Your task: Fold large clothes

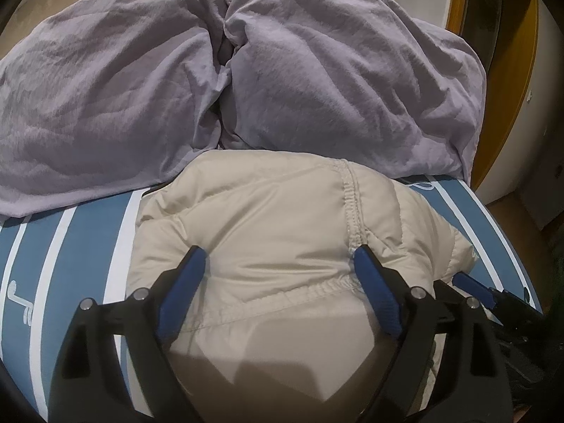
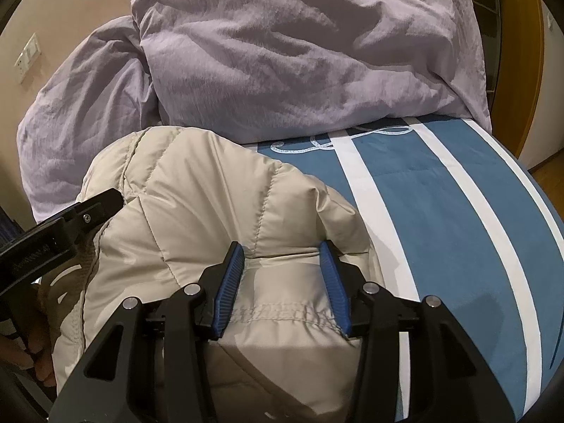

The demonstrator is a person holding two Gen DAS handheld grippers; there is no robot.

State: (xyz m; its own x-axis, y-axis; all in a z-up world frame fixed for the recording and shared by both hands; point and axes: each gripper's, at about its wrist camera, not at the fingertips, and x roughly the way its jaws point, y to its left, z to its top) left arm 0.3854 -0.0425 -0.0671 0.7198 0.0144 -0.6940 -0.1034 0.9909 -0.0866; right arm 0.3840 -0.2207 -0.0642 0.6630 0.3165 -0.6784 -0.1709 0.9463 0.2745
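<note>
Left wrist view looks down on a beige quilted jacket (image 1: 268, 232) lying bundled on a bed covered by a blue sheet (image 1: 81, 246) with white stripes; the left gripper (image 1: 278, 264) hovers over the near part of the garment with its blue-padded fingers spread wide, and nothing is caught between them. The jacket is puffy and matte, its surface broken into padded panels by stitched lines — one gathered seam runs from the far edge toward the right finger, and another crinkled seam crosses near the gripper. Its fabric bulges into soft humps with shallow creases, and a dark shadow falls across the nearest part. Beyond it, at the far side of the bed, a lilac duvet (image 1: 176, 81) is heaped in two rumpled mounds, its near edge touching the jacket's far edge. At the right margin of this view a blue fingertip of the right gripper (image 1: 472, 283) shows beside the jacket. In the right wrist view the right gripper (image 2: 283, 259) sits over the jacket's (image 2: 197, 211) right part, its fingers moderately apart with a fold of beige fabric lying between them; whether the pads actually press it I cannot tell. The left gripper's black body (image 2: 60, 225) rests at the jacket's left side — the striped sheet (image 2: 440, 218) lies bare to the right.
</note>
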